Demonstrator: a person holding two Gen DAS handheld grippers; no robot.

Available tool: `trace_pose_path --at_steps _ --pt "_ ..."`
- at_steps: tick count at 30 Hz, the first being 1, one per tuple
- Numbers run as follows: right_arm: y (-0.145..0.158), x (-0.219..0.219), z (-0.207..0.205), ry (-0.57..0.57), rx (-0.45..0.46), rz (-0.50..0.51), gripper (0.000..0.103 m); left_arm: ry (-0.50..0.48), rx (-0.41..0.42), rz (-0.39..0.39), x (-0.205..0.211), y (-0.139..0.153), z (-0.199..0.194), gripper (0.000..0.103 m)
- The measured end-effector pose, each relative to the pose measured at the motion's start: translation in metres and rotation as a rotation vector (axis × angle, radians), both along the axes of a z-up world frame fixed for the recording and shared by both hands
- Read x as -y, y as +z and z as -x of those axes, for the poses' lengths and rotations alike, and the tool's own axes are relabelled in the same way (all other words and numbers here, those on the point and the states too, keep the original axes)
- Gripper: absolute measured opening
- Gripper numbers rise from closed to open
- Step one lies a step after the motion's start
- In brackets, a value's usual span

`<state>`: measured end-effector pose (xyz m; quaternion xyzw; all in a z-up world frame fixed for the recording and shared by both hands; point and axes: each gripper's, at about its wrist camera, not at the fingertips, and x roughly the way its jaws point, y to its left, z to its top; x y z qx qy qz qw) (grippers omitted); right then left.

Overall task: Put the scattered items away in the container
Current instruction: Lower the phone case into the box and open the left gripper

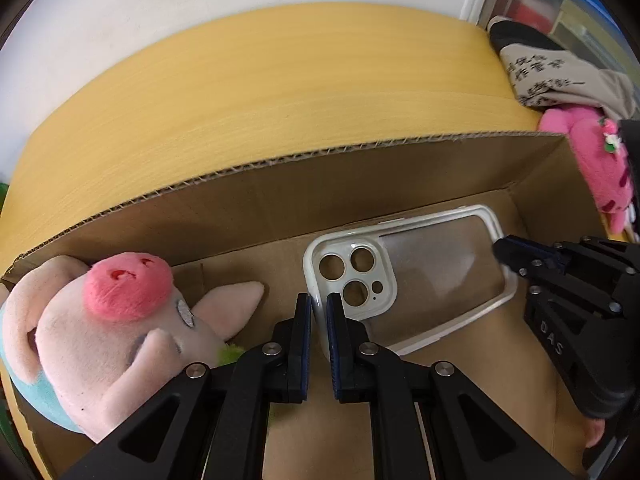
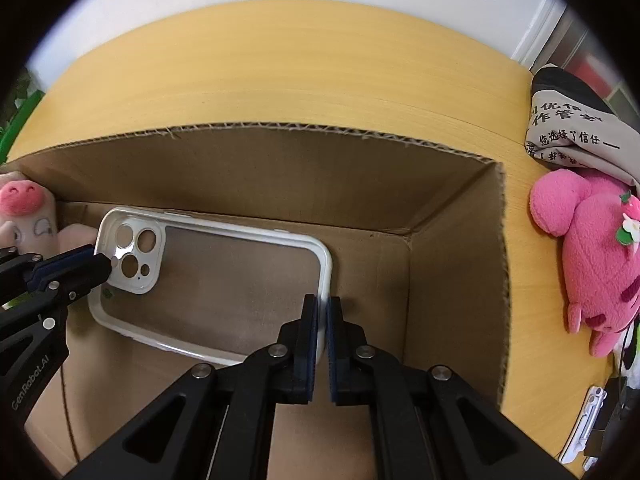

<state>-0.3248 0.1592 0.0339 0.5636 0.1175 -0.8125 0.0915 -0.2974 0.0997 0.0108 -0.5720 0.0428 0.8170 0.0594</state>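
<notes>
A: Where's the phone case [image 1: 420, 276]?

B: Inside the cardboard box [image 1: 256, 200], held between both grippers. It's clear-backed with a white rim, camera holes at one end. Whether it rests on the box floor I can't tell.

A: Who holds which end?

B: The left gripper [image 1: 319, 312] has its jaws pinched narrow on the rim at the camera-hole end. The right gripper [image 2: 322, 316] is clamped just as narrowly on the rim at the opposite short end. In the left wrist view the right gripper's tip comes in from three o'clock; in the right wrist view the left one comes in from nine o'clock.

A: Anything else in the box?

B: A plush pig [image 1: 100, 332] with a pink snout, at about eight o'clock of the case in the left view, lying against the box wall.

A: And outside?

B: The box sits on a yellow wooden table [image 2: 280, 68]. At three o'clock in the right view a pink plush toy [image 2: 592, 264] lies on the table beside the box, with a printed cloth [image 2: 568, 132] beyond it at two o'clock.
</notes>
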Motion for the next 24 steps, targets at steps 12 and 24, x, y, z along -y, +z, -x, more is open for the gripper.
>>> trace_pose_path --at_steps 12,24 --pt "0.027 0.006 -0.034 0.057 -0.104 0.057 0.032 0.034 -0.102 -0.089 0.015 0.031 -0.027 0.035" --pt "0.142 -0.041 -0.201 0.275 -0.389 0.129 0.077 0.02 -0.554 -0.088 0.07 0.166 -0.224 0.103"
